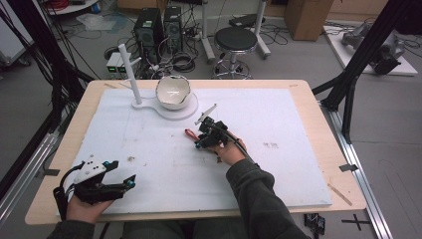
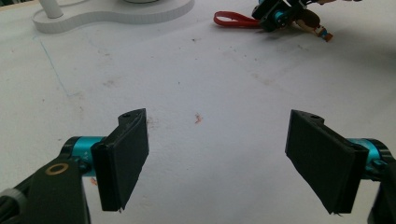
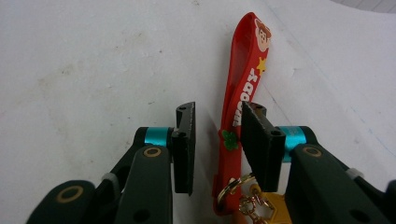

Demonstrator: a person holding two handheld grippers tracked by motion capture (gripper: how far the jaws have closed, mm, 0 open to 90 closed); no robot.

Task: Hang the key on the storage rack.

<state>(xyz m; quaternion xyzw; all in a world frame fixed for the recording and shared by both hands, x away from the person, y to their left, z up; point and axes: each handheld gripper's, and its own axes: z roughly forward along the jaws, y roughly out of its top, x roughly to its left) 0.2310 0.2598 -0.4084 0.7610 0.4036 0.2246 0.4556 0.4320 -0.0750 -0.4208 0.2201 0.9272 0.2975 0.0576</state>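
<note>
Right claw [image 3: 216, 140] closing in on the red Woody keychain strap [image 3: 247, 74]

The strap lies flat on the white counter [image 1: 149, 149], at frame centre in the high view, between the narrowed jaws; a small gap remains on the left, so it is not yet clamped. Next, I judge, the jaws must close fully before lifting. Left claw [image 2: 217, 154] rests wide apart, empty, at lower left.

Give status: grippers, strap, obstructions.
Left gripper open, nothing between jaws. Right gripper straddling red strap, gap on one side, not clamped. Strap flat on mat. Nothing in the way.
</note>
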